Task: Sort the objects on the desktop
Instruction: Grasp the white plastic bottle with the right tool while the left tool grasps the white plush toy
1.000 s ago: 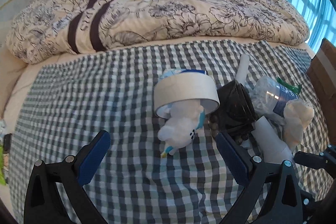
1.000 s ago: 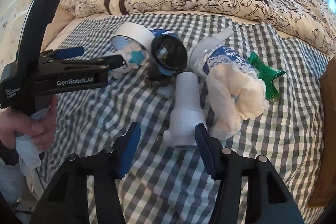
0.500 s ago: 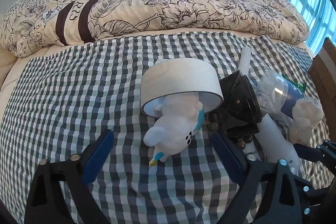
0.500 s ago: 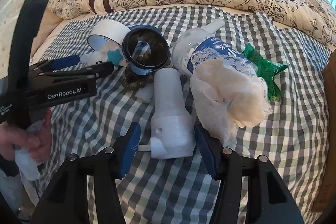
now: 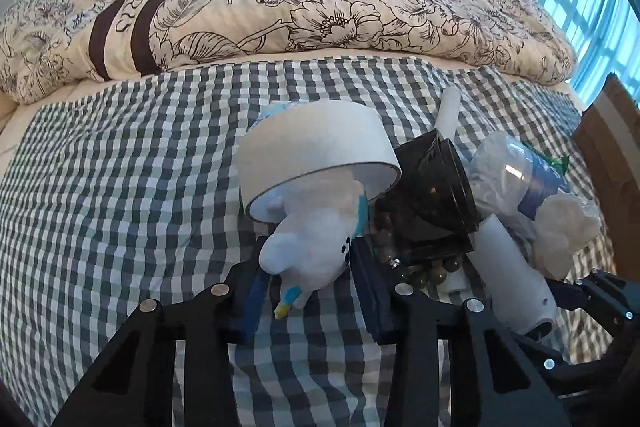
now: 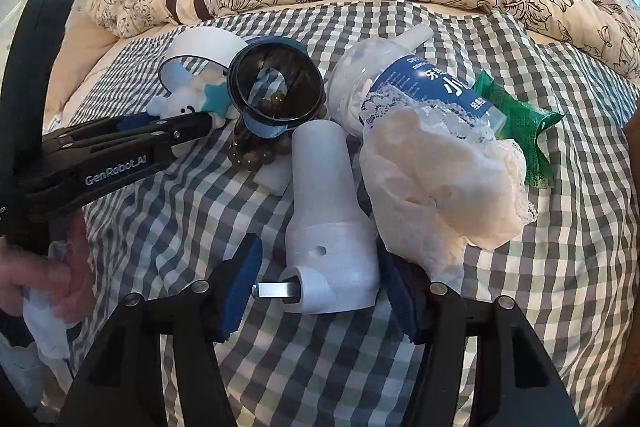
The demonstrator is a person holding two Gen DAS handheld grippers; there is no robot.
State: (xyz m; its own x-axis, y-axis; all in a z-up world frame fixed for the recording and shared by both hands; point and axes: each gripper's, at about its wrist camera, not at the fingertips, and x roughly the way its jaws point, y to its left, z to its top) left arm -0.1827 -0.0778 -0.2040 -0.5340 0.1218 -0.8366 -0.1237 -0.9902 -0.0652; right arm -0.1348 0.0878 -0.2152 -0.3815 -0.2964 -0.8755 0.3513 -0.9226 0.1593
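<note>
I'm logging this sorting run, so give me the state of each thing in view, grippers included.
left hand-held gripper: shut on the plush toy
plush toy: lying down, head under the tape roll
tape roll: tilted, propped on the plush toy
right hand-held gripper: open, fingers either side of the white plastic part
white plastic part: lying on its side
dark cup: tipped over, mouth facing the right camera
clear bottle: lying down

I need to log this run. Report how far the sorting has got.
Nothing looks sorted yet: the tape roll, black cup, bottle, beads and green packet lie in one pile. In hand: the left gripper flanks the plush toy, the right gripper straddles the white plastic part, not yet closed.
</note>
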